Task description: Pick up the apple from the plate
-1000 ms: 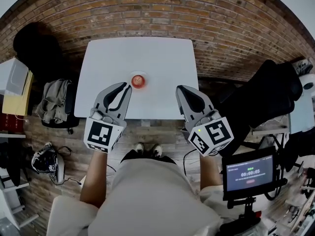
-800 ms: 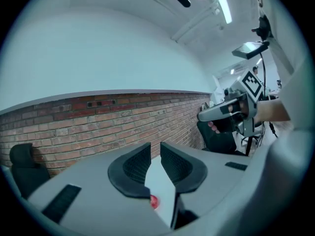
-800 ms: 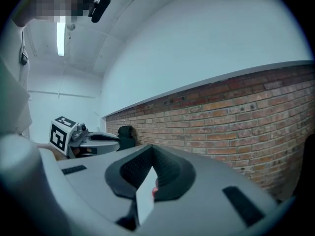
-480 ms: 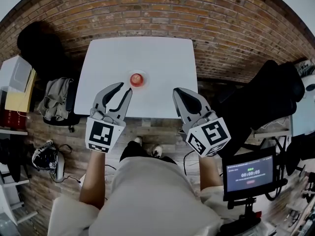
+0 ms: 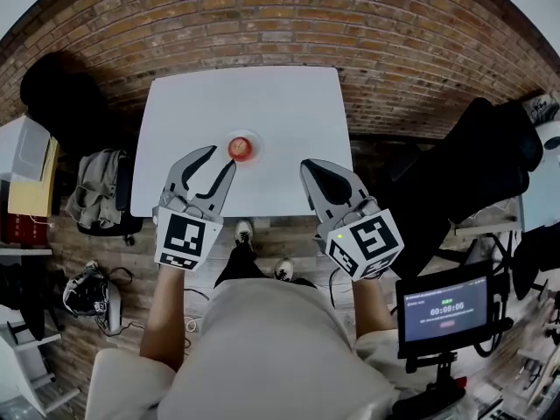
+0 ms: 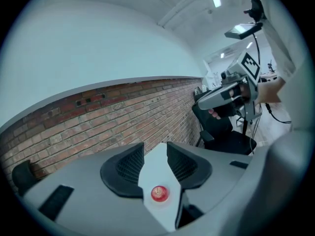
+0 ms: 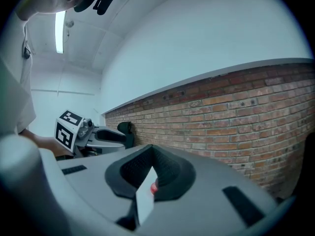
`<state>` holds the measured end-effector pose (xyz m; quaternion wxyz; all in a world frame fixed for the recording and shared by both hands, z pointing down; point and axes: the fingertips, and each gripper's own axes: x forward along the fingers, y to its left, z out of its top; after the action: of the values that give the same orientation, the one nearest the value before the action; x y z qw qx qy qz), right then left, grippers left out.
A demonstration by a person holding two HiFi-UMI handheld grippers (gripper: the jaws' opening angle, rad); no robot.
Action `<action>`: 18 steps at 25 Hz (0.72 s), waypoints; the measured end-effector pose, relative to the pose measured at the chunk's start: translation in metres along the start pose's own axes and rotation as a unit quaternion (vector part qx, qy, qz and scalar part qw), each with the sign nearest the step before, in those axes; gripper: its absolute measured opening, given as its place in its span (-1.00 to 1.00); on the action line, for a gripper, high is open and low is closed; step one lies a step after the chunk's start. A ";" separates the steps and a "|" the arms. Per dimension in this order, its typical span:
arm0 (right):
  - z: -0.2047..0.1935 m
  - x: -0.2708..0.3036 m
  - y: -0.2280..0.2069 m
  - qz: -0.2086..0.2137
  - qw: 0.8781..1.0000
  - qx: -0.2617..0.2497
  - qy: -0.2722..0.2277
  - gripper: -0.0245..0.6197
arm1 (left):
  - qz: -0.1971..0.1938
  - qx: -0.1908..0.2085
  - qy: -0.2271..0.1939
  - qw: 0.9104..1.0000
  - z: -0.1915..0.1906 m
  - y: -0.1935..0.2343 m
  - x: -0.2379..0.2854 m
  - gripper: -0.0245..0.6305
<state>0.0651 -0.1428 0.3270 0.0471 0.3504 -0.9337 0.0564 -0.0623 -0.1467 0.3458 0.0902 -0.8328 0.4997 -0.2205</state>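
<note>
The white worktop point(image 5: 289, 103) runs its far edge along the brick wall point(image 5: 280, 16), and its near edge lies just under both grippers; a black chair point(image 5: 477, 160) stands off the right edge and a heap of clothing point(image 5: 98, 182) off the left edge, both apart from it. The plate point(image 5: 255, 138) sits about midway between the left and right edges, in the near half, with broad white surface to its left, right and far side. The apple point(image 5: 240, 149) rests on that plate. The left gripper point(image 5: 220, 158) hovers over the near edge and points at the plate; its fingers point(image 6: 129, 165) stand narrowly apart, having just been opening, with nothing between them. The apple lies just beyond the fingertips, nearest the right-hand one and untouched, and in the left gripper view it shows through the gap. The right gripper point(image 5: 308, 168) hangs over the near edge, to the right of the plate and apart from it, its fingers closed tip to tip on nothing
</note>
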 end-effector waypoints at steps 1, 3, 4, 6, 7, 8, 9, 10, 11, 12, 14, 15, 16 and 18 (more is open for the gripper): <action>-0.001 0.004 -0.001 0.000 1.000 -0.001 0.001 -0.92 | -0.005 0.006 0.003 1.000 -0.002 0.002 0.005 -0.51; -0.002 0.011 -0.004 -0.002 1.000 -0.003 0.005 -0.92 | -0.013 0.018 0.007 1.000 -0.005 0.007 0.014 -0.50; -0.004 0.014 -0.006 -0.004 1.000 -0.003 0.007 -0.92 | -0.019 0.022 0.010 1.000 -0.007 0.009 0.019 -0.47; -0.006 0.023 -0.010 -0.009 1.000 0.001 0.011 -0.92 | -0.034 0.023 0.021 0.999 -0.015 0.012 0.029 -0.43; -0.008 0.027 -0.012 -0.010 1.000 0.003 0.014 -0.92 | -0.045 0.022 0.029 0.998 -0.021 0.012 0.034 -0.40; -0.010 0.031 -0.012 -0.009 1.000 0.005 0.017 -0.92 | -0.056 0.020 0.037 0.998 -0.028 0.012 0.039 -0.35; -0.013 0.035 -0.013 -0.009 1.000 0.006 0.021 -0.92 | -0.066 0.020 0.044 0.997 -0.034 0.011 0.044 -0.31; -0.016 0.038 -0.013 -0.008 1.000 0.008 0.026 -0.92 | -0.075 0.020 0.050 0.996 -0.039 0.010 0.049 -0.29; -0.019 0.041 -0.014 -0.007 0.999 0.011 0.030 -0.92 | -0.082 0.020 0.054 0.995 -0.044 0.009 0.053 -0.29; -0.023 0.043 -0.014 -0.008 0.999 0.015 0.035 -0.92 | -0.089 0.019 0.059 0.994 -0.049 0.009 0.057 -0.29; -0.029 0.047 -0.016 -0.011 0.999 0.024 0.043 -0.92 | -0.106 0.017 0.072 0.992 -0.060 0.006 0.065 -0.29; -0.032 0.049 -0.017 -0.012 0.998 0.029 0.046 -0.92 | -0.117 0.017 0.083 0.990 -0.067 0.004 0.069 -0.26; -0.035 0.050 -0.018 -0.012 0.998 0.033 0.049 -0.92 | -0.127 0.018 0.096 0.987 -0.074 0.001 0.073 -0.20; -0.039 0.054 -0.019 -0.011 0.998 0.040 0.054 -0.92 | -0.139 0.022 0.117 0.983 -0.087 -0.001 0.082 -0.20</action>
<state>0.0388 -0.1863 0.3739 0.0841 0.3584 -0.9230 0.1118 -0.0687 -0.2116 0.4459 0.0180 -0.8606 0.3809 -0.3377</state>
